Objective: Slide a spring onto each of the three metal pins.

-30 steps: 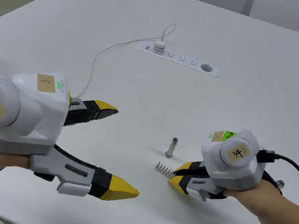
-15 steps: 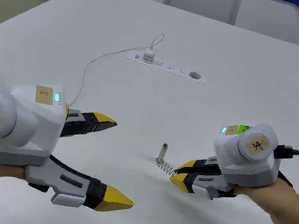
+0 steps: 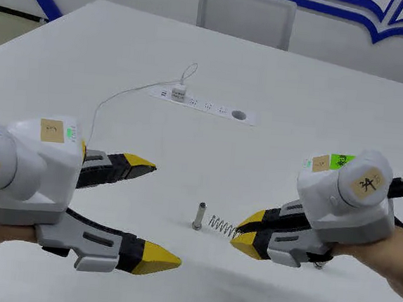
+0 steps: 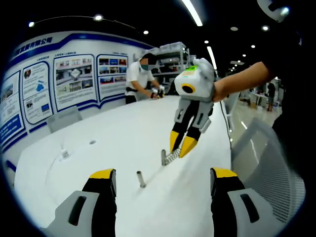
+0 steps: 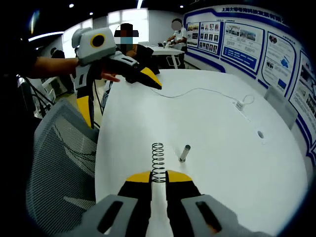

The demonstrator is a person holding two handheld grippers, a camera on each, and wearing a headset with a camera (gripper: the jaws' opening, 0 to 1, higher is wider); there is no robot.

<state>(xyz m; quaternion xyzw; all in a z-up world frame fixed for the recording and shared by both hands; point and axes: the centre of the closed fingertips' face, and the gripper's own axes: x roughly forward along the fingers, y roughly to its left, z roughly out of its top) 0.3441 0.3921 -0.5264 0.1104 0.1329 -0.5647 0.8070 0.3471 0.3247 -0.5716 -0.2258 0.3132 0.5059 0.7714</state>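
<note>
The spring's [image 5: 157, 157] near end is hidden between the right gripper's [image 5: 158, 178] jaws.

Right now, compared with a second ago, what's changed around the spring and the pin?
The right claw, shut on the spring, has swung it round; in the head view its free end now points at the pin from the right, nearly touching. The pin is still upright and bare, and the left claw is still open.
</note>
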